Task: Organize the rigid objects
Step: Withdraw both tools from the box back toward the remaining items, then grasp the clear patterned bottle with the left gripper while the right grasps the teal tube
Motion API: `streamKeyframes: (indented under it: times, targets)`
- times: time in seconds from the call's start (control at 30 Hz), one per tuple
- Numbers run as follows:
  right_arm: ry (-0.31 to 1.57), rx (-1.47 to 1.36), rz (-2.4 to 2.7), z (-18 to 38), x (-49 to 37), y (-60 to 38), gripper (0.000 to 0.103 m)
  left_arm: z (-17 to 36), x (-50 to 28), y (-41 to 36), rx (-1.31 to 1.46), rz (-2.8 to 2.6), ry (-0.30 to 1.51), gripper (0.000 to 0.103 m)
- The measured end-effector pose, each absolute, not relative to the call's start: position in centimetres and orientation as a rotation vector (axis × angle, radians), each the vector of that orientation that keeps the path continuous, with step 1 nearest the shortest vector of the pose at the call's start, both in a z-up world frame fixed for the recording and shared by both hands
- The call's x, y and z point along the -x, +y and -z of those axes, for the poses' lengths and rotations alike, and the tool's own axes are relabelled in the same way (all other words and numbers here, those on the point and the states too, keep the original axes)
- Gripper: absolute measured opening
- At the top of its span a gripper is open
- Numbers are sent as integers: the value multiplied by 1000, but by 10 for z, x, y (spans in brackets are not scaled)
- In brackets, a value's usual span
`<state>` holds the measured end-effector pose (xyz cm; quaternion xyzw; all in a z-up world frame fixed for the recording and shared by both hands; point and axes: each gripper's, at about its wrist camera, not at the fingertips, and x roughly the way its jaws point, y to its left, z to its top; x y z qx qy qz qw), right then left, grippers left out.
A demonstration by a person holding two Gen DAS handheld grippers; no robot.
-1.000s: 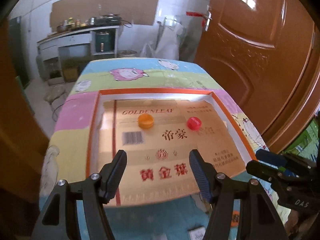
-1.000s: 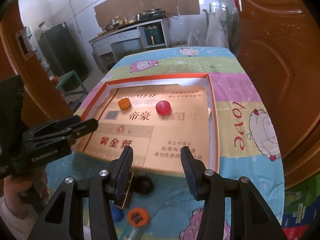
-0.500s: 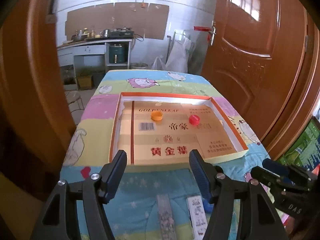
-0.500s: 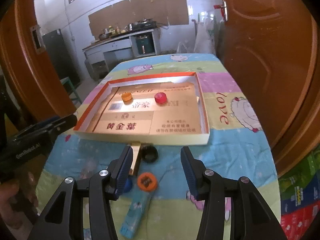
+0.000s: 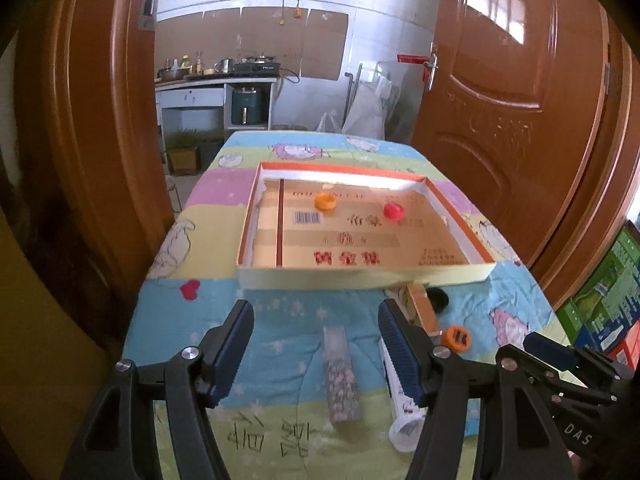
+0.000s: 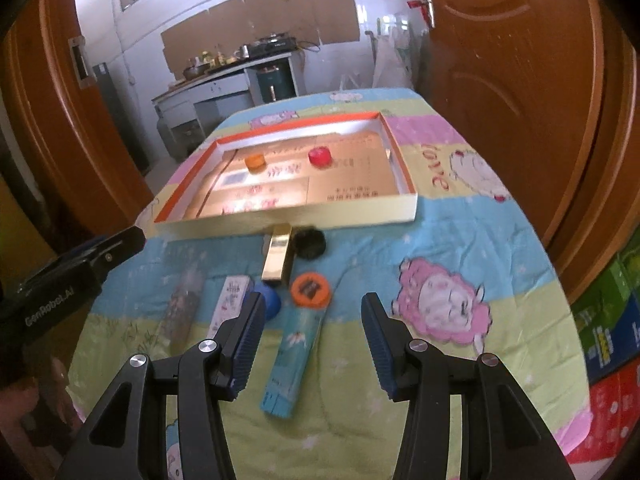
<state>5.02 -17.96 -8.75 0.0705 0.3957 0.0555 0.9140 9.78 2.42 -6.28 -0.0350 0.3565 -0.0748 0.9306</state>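
Note:
A shallow box with an orange rim [image 5: 456, 220] [image 6: 400, 172] lies on the table and holds an orange cap [image 5: 324, 201] [image 6: 255, 161] and a red cap [image 5: 393, 211] [image 6: 319, 156]. In front of it lie a gold box [image 6: 277, 258], a black cap [image 6: 308, 242], an orange lid [image 6: 311, 290] [image 5: 457, 337], a blue cap [image 6: 269, 302], a teal tube box [image 6: 294, 354], a white box [image 6: 230, 304] [image 5: 400, 408] and a dark patterned box [image 5: 340, 372] [image 6: 182, 308]. My left gripper [image 5: 316, 350] and right gripper [image 6: 312, 340] hang open above these, holding nothing.
The table wears a colourful cartoon cloth [image 5: 208, 248]. Brown doors [image 5: 512, 120] flank it on both sides. A kitchen counter [image 5: 216, 80] stands at the back. Stacked cartons [image 6: 608, 344] sit on the floor to the right.
Both grippers have pulled back from over the box toward the table's near end. The loose items in front of the box have come into view. Jaws unchanged.

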Motion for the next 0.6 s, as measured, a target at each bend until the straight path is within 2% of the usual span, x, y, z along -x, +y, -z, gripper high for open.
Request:
streamKeyframes:
  times: [0.6]
  targets:
    - [888, -102, -104, 122, -48, -156, 51, 114, -105, 9, 50, 135, 844, 64]
